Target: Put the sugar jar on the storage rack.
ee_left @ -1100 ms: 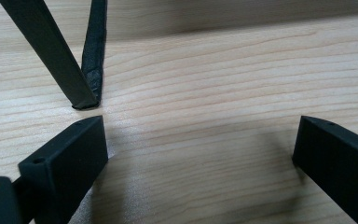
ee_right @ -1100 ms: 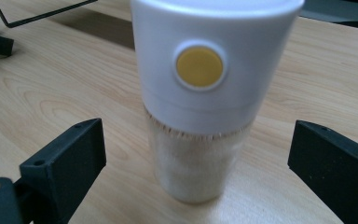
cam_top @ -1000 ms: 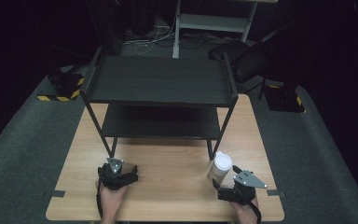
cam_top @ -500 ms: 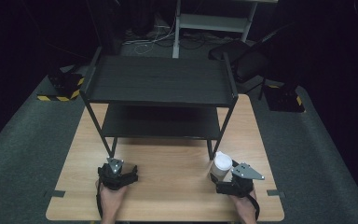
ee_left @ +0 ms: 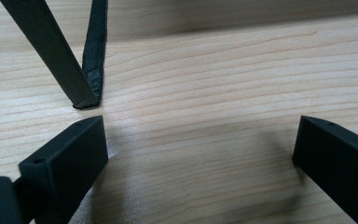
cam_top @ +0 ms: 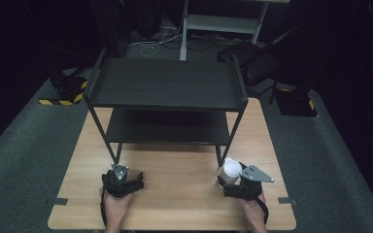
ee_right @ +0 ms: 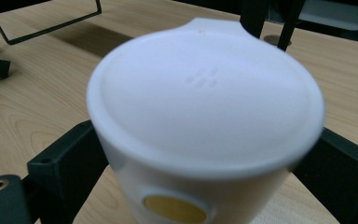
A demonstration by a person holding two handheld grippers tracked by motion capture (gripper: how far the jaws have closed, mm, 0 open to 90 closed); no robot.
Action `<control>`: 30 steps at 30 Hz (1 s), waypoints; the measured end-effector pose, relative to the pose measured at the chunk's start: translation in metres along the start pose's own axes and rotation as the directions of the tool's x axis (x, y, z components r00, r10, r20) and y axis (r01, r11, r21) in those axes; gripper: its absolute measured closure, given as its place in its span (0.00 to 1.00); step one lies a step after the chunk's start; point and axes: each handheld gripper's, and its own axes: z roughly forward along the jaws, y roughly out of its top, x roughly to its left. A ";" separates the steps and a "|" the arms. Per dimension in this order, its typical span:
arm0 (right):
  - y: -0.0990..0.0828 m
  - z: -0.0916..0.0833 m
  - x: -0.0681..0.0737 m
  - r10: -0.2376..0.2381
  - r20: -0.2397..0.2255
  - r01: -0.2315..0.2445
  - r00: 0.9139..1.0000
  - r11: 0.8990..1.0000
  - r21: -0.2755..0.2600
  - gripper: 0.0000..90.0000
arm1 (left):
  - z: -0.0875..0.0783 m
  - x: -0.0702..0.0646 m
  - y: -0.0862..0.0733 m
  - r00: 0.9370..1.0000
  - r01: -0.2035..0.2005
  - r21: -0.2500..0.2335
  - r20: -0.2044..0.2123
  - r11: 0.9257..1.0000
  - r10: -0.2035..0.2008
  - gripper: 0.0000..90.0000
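The right gripper [cam_top: 229, 175] is sitting at the near right of the wooden table [cam_top: 184, 194], with a white lidded cup [cam_top: 229, 170] standing between its jaws. In the right gripper view the cup [ee_right: 205, 126] is looming large, a yellow round mark showing low on its side, and the two black jaws are flanking it left and right; they have just been closing in on it and are now hugging its sides, grasping the cup. The left gripper [cam_top: 124, 178] is resting at the near left, jaws spread wide and released, with bare wood between them. Just beyond it, a leg [ee_left: 51, 51] of the black two-tier shelf rack [cam_top: 167, 82] is meeting the tabletop. The rack is standing across the far half of the table.
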 end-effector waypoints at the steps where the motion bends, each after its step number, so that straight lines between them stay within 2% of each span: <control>1: 0.001 0.001 0.000 -0.003 0.001 0.003 1.000 1.000 -0.002 0.07 | 0.000 0.000 0.000 1.000 0.000 0.000 0.000 1.000 0.000 0.04; 11: 0.006 0.010 0.000 -0.009 0.001 0.009 1.000 1.000 0.004 0.10 | 0.000 -0.001 0.000 1.000 0.003 0.000 -0.006 1.000 -0.003 0.04; 17: 0.007 0.014 -0.001 -0.012 -0.003 0.012 1.000 1.000 0.014 0.15 | 0.000 -0.001 0.000 1.000 0.004 -0.002 -0.010 1.000 -0.004 0.03; 30: 0.001 0.019 -0.004 -0.012 -0.023 0.012 1.000 1.000 -0.005 0.26 | 0.000 0.000 0.000 1.000 0.014 -0.003 -0.008 1.000 -0.014 0.03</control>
